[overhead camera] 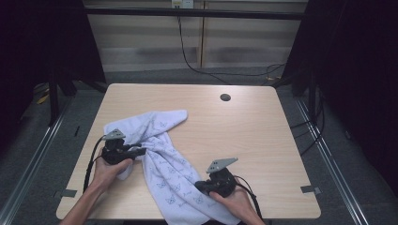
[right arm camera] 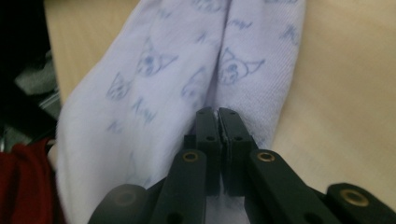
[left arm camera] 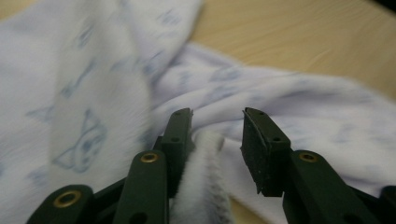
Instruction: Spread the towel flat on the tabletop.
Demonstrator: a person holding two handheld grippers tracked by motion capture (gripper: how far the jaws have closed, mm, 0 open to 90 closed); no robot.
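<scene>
Left gripper point(overhead camera: 141, 152), held low in the person's left hand point(overhead camera: 107, 171), stands released, jaws apart around a thick fold of the one pale towel point(overhead camera: 162, 159) printed with cat faces. Right gripper point(overhead camera: 199, 186), in the right hand point(overhead camera: 234, 202) near the counter's front edge, is clenched on the towel's cloth. One light wooden counter point(overhead camera: 234, 131) carries the towel, which trails diagonally across its left half; grey floor surrounds it.

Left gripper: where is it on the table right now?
In the high view the left gripper is on the table's near-left part, open at the bunched middle of the towel, up and left of the right gripper.
</scene>
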